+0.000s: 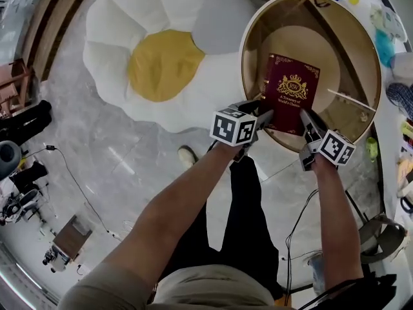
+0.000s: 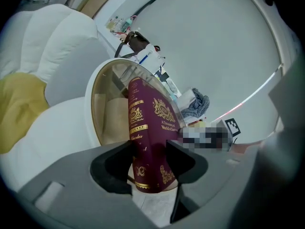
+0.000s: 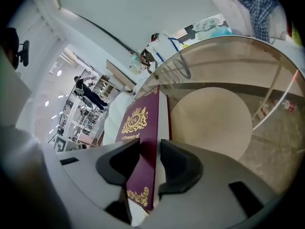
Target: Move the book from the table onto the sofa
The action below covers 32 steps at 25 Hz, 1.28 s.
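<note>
A maroon book with gold print lies on the round glass table, near its front edge. My left gripper is at the book's near left corner. In the left gripper view the spine corner of the book stands between the jaws of the left gripper, which are spread wide; I call it open. My right gripper is at the near right corner. In the right gripper view the right gripper has its pads against the cover and page edge of the book. The white flower-shaped sofa with a yellow centre lies left of the table.
Under the glass is a round beige lower shelf. Cluttered shelves and cloths line the right edge. Cables and small equipment sit on the marble floor at the lower left. The person's shoe is by the sofa's near edge.
</note>
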Available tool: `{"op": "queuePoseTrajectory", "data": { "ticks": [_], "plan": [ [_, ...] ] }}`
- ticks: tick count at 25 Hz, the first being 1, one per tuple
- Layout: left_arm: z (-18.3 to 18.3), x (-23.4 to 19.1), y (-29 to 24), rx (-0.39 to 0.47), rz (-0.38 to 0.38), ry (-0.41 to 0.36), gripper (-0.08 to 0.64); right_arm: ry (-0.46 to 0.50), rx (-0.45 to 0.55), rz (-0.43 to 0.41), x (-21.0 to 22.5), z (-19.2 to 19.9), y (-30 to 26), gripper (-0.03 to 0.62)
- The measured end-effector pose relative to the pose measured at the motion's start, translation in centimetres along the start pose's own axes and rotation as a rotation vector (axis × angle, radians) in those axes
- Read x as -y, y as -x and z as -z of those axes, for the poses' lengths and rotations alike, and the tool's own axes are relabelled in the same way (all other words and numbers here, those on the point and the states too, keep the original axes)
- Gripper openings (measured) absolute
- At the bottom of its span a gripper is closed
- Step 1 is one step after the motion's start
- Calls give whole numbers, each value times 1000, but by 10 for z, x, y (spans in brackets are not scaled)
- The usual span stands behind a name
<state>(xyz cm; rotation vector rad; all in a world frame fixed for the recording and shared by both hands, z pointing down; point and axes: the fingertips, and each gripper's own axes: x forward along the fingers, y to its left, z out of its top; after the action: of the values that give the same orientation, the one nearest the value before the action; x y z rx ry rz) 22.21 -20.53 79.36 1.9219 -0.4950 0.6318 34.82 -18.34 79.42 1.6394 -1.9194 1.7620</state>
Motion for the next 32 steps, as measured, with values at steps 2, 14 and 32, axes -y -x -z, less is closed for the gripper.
{"op": "queuePoseTrajectory", "data": {
  "ticks": [2, 14, 32],
  "plan": [
    [0, 0, 13, 23, 1, 4, 219, 18, -8, -18, -13, 3, 0, 141],
    [12, -95, 174, 266, -115, 140, 219, 236, -148, -174, -175, 58, -90, 140],
    [103, -305, 238, 401, -216, 346, 219, 411, -409, -215, -227, 199, -285, 141]
  ]
}}
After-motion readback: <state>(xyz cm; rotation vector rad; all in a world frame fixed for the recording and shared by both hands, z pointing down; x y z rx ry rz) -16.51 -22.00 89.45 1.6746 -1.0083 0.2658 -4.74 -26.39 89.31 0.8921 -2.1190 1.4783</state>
